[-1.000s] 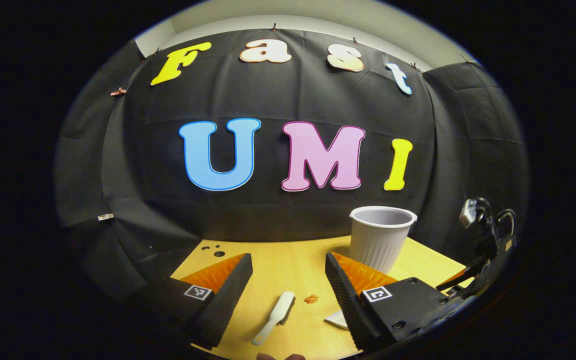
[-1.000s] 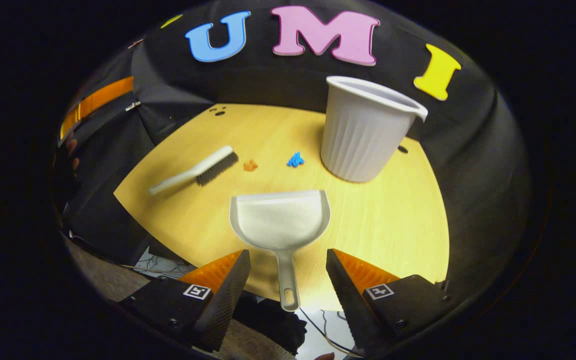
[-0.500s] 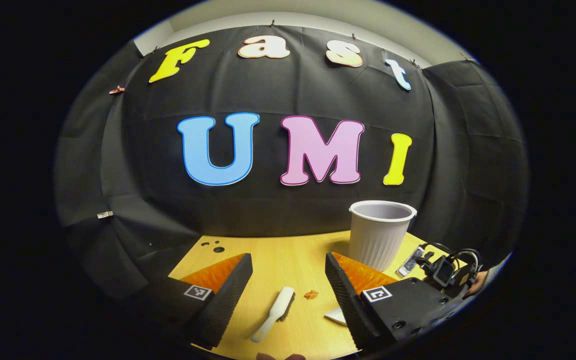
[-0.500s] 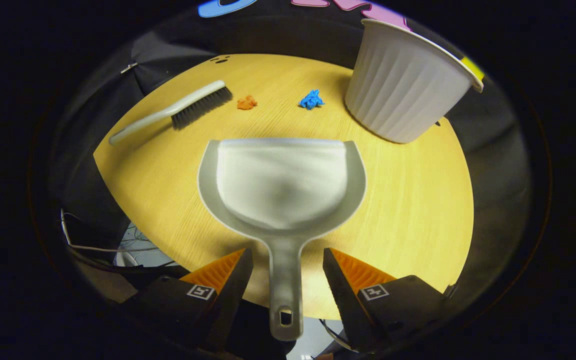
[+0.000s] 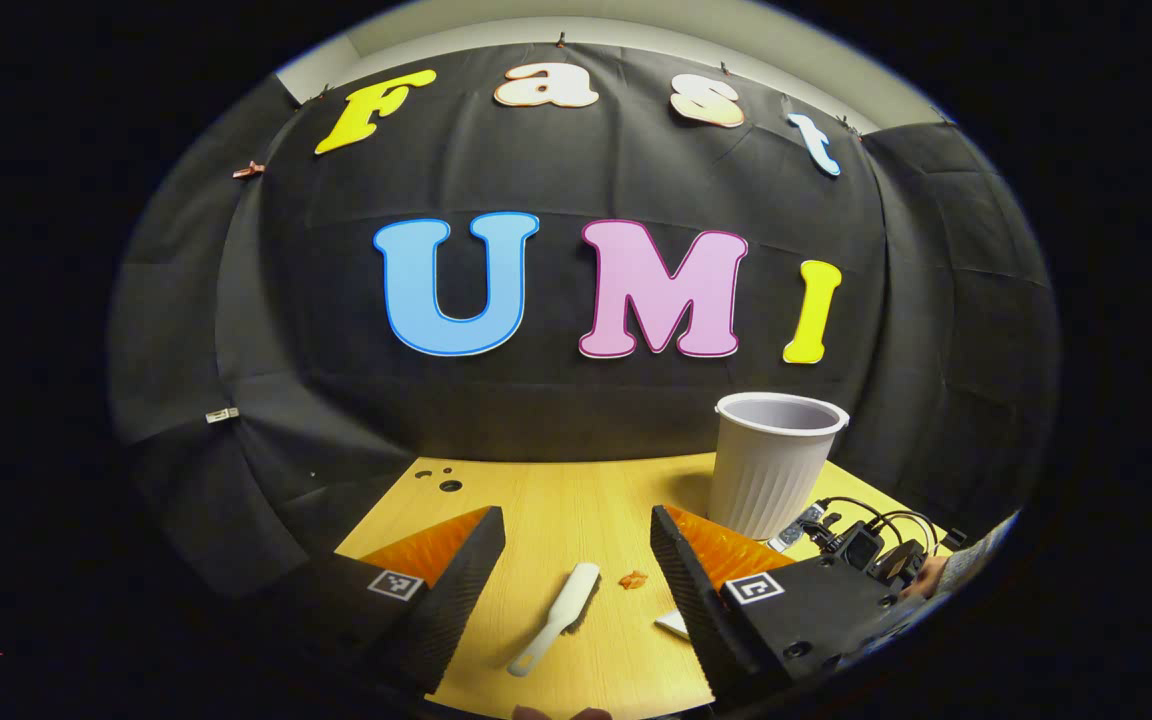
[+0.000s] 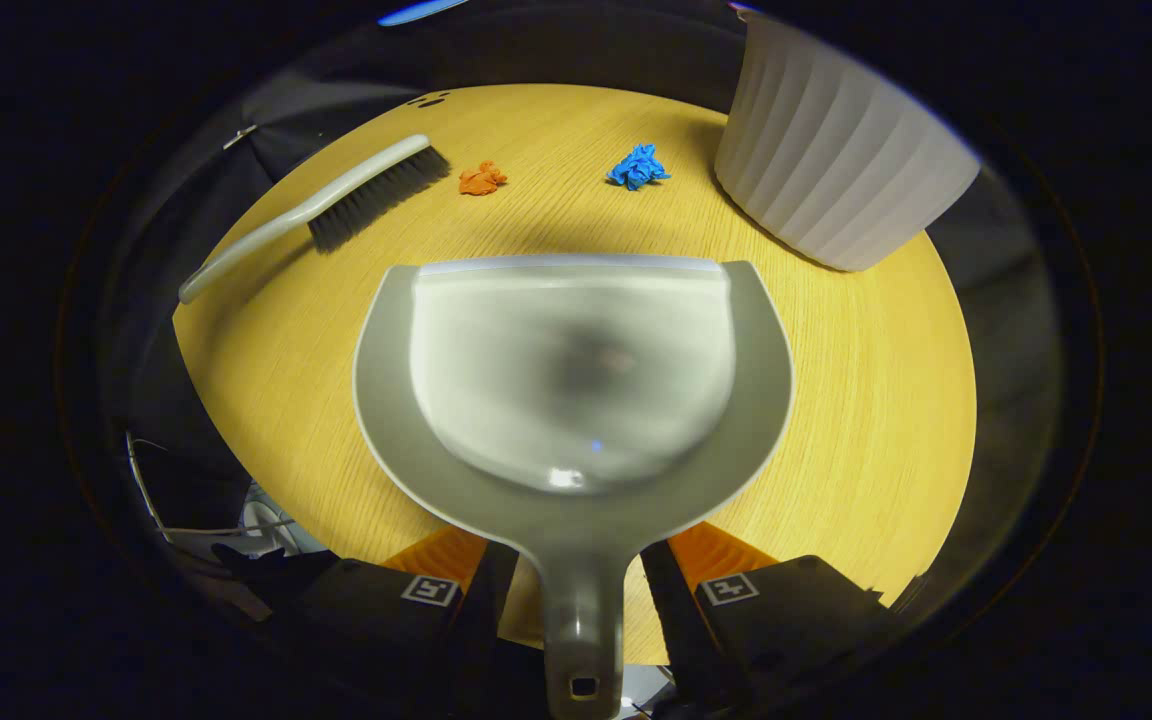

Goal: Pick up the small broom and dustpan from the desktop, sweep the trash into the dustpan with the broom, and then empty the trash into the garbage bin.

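I have my right gripper straddling the dustpan handle at the desk edge, fingers close beside it; I cannot tell if they pinch yet. My left gripper stays spread above the broom, ready for pickup.

1. No legible words, numbers or brand marks on any object.
2. Left gripper: a small square black-and-white code tag behind each finger; pattern only, unreadable.
3. Right gripper: same kind of tags, likewise unreadable.
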Available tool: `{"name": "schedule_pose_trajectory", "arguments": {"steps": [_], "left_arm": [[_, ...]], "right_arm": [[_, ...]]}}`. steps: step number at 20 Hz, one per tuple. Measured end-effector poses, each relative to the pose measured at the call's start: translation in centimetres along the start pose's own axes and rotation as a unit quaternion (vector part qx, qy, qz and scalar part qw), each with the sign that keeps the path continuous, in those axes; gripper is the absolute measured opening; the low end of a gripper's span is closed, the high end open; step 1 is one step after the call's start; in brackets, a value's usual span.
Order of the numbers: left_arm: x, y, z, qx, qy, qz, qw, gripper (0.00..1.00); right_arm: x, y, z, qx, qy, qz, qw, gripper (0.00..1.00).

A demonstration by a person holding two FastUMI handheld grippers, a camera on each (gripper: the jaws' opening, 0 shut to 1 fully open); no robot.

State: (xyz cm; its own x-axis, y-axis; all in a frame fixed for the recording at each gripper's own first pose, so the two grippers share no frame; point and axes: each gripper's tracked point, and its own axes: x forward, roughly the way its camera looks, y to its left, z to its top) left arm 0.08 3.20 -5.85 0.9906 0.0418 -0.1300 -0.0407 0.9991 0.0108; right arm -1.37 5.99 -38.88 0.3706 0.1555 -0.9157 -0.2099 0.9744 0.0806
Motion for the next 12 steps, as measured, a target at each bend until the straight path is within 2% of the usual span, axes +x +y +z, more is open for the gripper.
{"name": "schedule_pose_trajectory", "arguments": {"steps": [1, 3, 5, 6, 9, 12], "left_arm": [[0.1, 0.0, -0.3, -0.002, 0.002, 0.002, 1.0, 0.94], [0.1, 0.1, -0.4, -0.003, 0.005, 0.006, 1.0, 0.94], [0.2, 0.1, -0.5, -0.003, 0.006, 0.01, 1.0, 0.94], [0.2, 0.2, -0.5, -0.002, 0.007, 0.013, 1.0, 0.94], [0.9, 0.4, -1.2, 0.001, 0.019, 0.021, 1.0, 0.94], [2.0, 0.7, -3.5, 0.007, 0.062, 0.024, 0.998, 0.94]], "right_arm": [[0.2, -0.2, 0.2, 0.008, -0.001, -0.002, 1.0, 0.57], [0.2, -0.2, 0.3, 0.01, 0.01, -0.001, 1.0, 0.41], [0.1, -0.2, 0.4, -0.001, 0.005, -0.002, 1.0, 0.36], [0.2, -0.3, 0.5, 0.001, -0.001, -0.002, 1.0, 0.39], [0.0, -0.5, 0.7, -0.013, -0.006, 0.011, 1.0, 0.37], [-1.3, -1.0, 1.1, -0.026, -0.021, 0.023, 0.999, 0.39]]}}
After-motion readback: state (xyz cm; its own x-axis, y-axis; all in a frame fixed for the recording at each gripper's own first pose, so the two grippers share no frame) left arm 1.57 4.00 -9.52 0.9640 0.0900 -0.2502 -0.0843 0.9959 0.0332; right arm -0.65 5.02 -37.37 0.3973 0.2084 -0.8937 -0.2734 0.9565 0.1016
